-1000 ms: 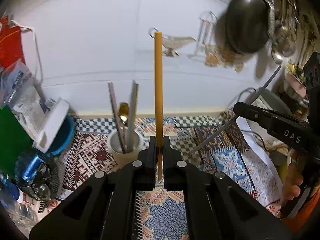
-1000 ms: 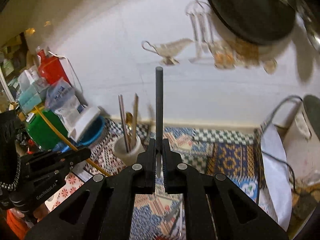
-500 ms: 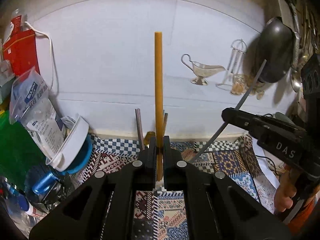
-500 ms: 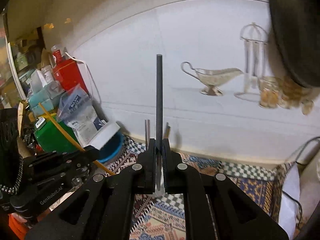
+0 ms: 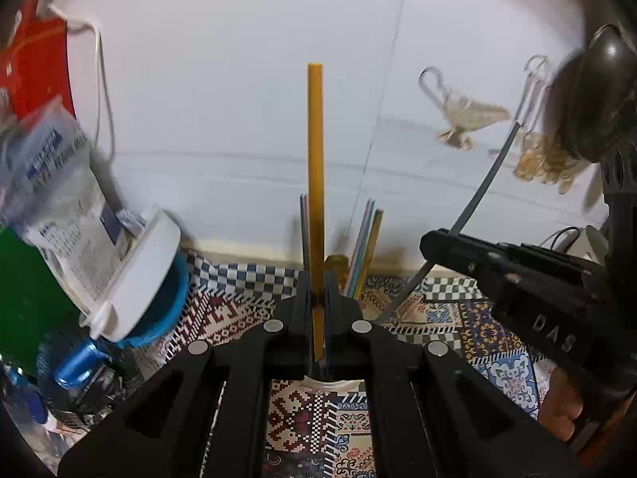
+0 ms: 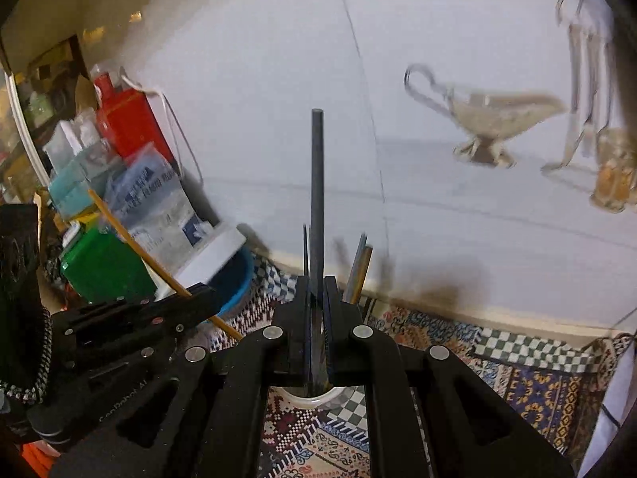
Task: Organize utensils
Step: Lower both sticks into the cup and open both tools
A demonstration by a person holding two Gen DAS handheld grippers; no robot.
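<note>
Left gripper [image 5: 317,294] clamps yellow chopstick [image 5: 315,167] upright above white cup [image 5: 333,383]; right gripper [image 6: 317,298], marked "DAS", clamps grey chopstick [image 6: 317,183] upright above the same cup.

Left gripper [image 5: 316,298] clamps yellow stick [image 5: 315,167] upright; right gripper [image 5: 442,239] at 3 o'clock pinches grey stick [image 5: 485,183].

Yellow stick [image 5: 316,183] and grey stick [image 6: 317,199] — both upright, just above the white cup [image 6: 314,397].
</note>
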